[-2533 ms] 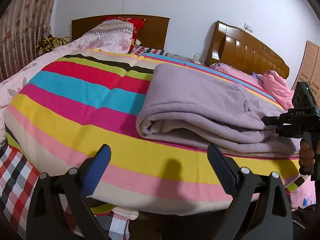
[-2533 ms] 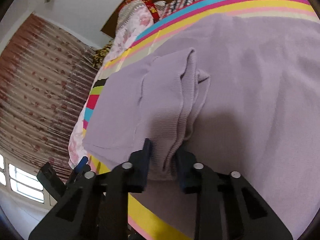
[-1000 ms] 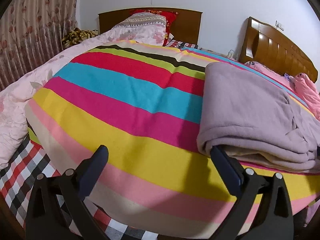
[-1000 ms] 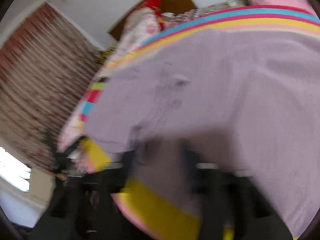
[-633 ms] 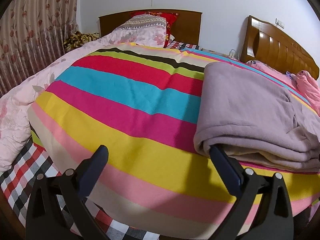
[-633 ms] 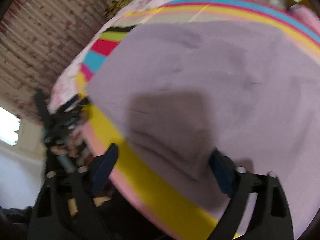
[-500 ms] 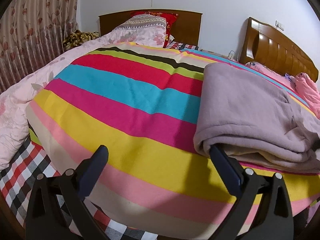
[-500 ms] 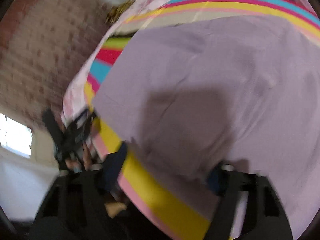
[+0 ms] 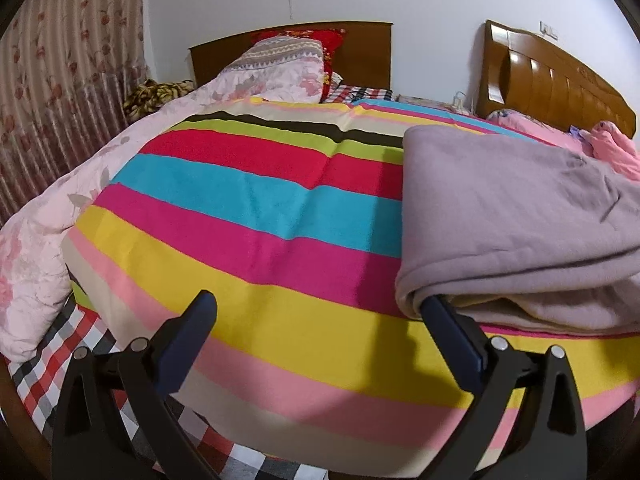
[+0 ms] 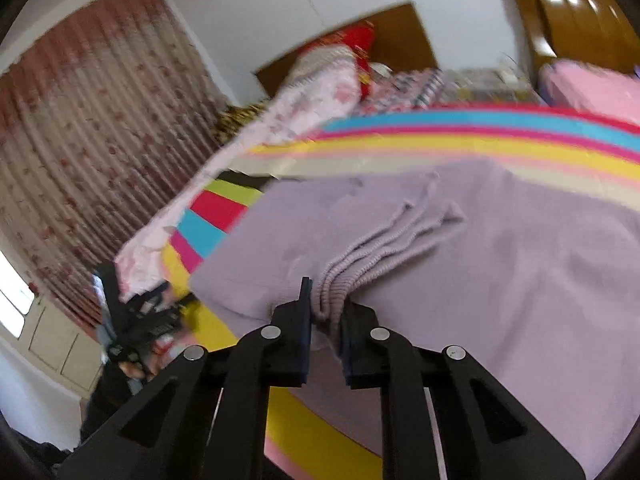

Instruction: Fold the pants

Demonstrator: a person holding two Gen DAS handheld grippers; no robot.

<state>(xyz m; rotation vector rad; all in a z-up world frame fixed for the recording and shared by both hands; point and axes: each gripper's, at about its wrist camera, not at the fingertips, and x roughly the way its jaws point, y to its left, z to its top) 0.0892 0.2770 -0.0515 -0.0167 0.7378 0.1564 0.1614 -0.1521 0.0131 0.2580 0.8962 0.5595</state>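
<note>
While the lilac pants (image 9: 516, 216) are laid folded on the striped blanket (image 9: 248, 216) of the bed, near its front edge, their ribbed cuffs (image 10: 372, 264) are pinched between the pressed-in jaws of the right gripper (image 10: 325, 312). Jaws of the left gripper (image 9: 320, 340) are spread wide, one fingertip (image 9: 436, 312) being set against the pants' folded edge.

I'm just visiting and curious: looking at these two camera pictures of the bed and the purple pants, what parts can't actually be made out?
- Folded lilac knit pants: cut off by the right edge in the left wrist view, so their full length is unseen.
- Ribbed cuff bunch: its end is hidden between the fingers of the right hand-held gripper.
- Left hand-held gripper in the right wrist view: motion-blurred, details unreadable.
- Rainbow-striped blanket: what lies under the pants is covered.
</note>
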